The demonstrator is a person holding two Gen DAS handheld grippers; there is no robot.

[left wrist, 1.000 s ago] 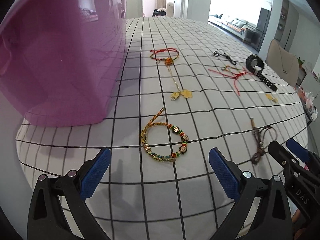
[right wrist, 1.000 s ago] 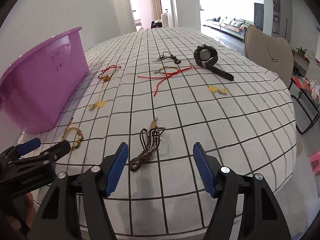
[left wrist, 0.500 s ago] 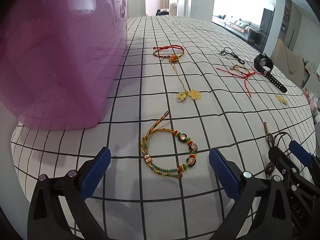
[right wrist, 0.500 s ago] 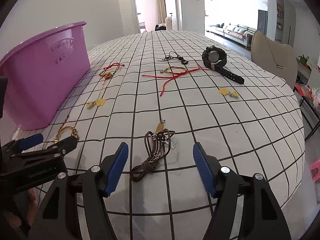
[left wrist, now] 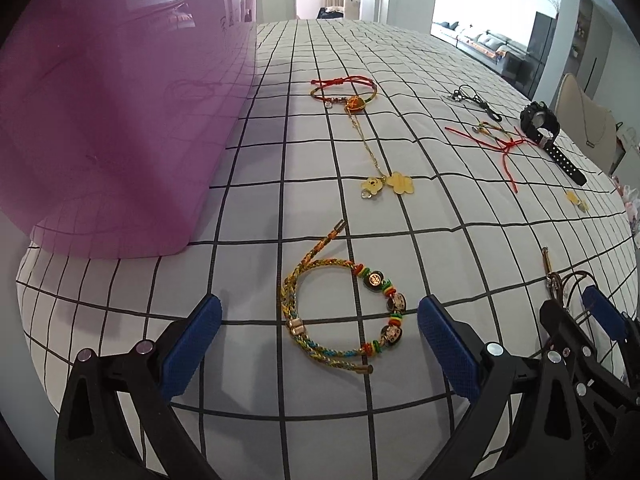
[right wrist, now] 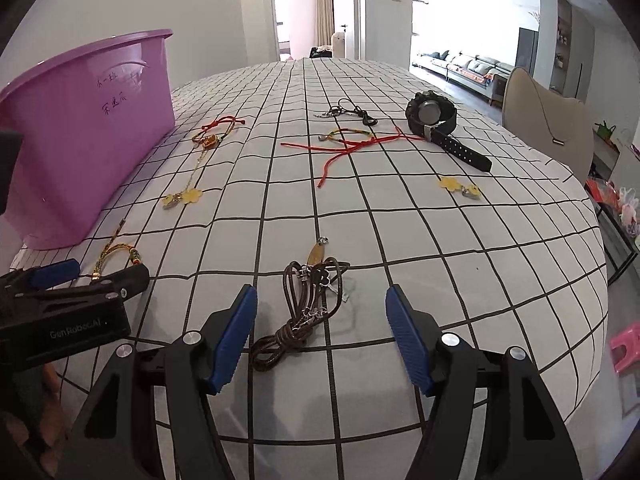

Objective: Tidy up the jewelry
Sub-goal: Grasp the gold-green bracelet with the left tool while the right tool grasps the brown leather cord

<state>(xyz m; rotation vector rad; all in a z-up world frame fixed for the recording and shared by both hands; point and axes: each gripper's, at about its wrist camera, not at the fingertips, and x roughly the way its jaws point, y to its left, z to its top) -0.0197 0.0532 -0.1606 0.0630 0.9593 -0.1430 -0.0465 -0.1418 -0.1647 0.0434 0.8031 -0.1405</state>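
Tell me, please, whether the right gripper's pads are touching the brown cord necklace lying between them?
Apart. The right wrist view shows the right gripper open, with checked cloth visible between each blue pad and the brown cord necklace.

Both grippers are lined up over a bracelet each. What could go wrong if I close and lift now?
1. The braided bracelet lies flat on the cloth; the left gripper, open, may pinch fabric too.
2. The brown cord is a loose tangle with charms; the right gripper, open, may catch one loop and let the rest dangle or snag.
3. The two grippers sit close together and could bump when closing.
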